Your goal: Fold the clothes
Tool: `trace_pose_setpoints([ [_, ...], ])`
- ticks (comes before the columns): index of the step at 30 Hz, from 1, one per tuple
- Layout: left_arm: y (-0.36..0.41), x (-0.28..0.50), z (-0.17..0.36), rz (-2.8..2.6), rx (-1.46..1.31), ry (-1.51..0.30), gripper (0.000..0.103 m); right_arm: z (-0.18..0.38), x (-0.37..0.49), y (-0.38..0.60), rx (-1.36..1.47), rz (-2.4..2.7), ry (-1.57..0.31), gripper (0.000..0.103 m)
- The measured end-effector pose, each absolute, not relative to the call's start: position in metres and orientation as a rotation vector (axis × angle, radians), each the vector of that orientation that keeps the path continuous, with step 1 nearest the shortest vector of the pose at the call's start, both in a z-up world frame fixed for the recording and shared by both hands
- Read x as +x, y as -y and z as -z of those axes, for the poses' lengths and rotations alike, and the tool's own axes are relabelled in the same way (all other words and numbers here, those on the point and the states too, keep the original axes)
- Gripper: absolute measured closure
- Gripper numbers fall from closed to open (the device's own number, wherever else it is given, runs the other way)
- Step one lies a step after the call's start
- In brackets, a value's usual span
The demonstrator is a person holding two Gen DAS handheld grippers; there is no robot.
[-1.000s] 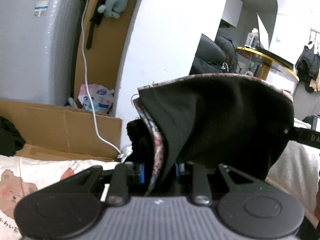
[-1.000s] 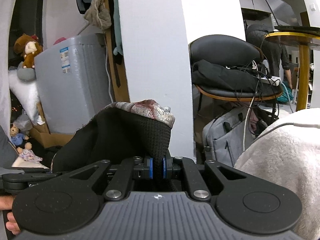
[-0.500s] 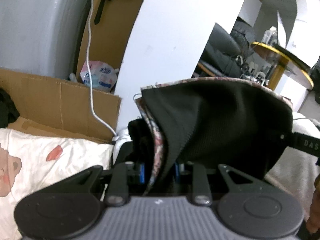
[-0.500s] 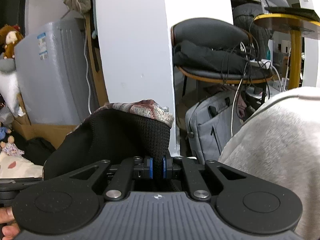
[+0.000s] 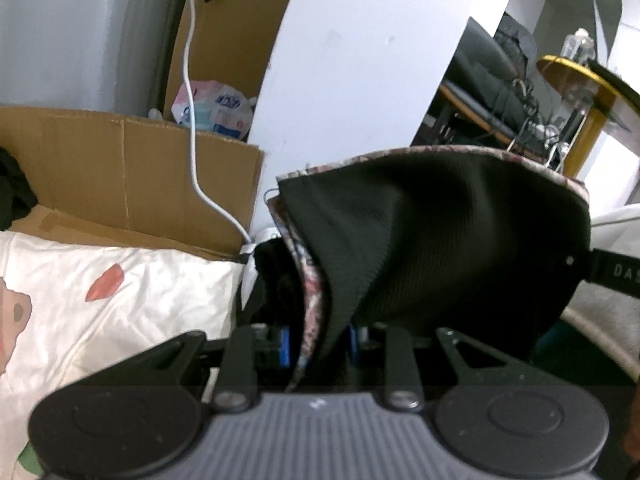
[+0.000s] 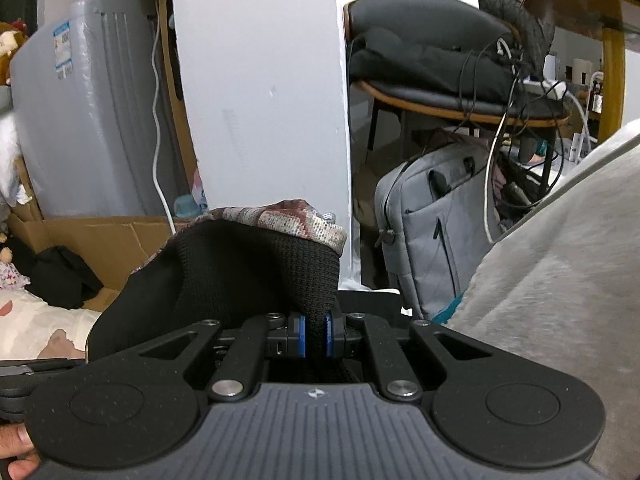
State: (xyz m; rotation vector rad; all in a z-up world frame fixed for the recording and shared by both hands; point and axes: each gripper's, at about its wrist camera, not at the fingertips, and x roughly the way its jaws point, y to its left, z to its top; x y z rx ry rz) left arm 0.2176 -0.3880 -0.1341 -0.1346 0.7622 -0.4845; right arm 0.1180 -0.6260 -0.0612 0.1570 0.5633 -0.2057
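A garment with a black ribbed knit inside and a reddish patterned outside [image 5: 440, 232] is stretched between my two grippers, held in the air. My left gripper [image 5: 318, 344] is shut on its left end; cloth bunches between the blue pads. My right gripper [image 6: 315, 336] is shut on the other end of the garment [image 6: 248, 268], and the patterned edge folds over the top. The fingertips of both grippers are hidden by cloth.
A white sheet with a cartoon print [image 5: 100, 292] lies below left. A cardboard box [image 5: 120, 168], a white pillar [image 6: 260, 92], a grey appliance [image 6: 88, 120], a grey bag [image 6: 436, 224], a chair with dark clothes [image 6: 440, 60] and a fuzzy white blanket [image 6: 560, 280] are around.
Both grippers have tilted or dropped downward with the garment still held; the background has shifted up and more of the bed sheet shows on the left.
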Motion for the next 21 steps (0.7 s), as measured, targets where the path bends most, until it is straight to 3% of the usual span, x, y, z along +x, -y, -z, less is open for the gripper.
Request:
trace_pose_setpoints([
  [21, 0.419, 0.309, 0.173, 0.539, -0.072, -0.766, 0.08, 0.111, 0.212, 0.664, 0.118, 0.214, -0.603, 0.094],
])
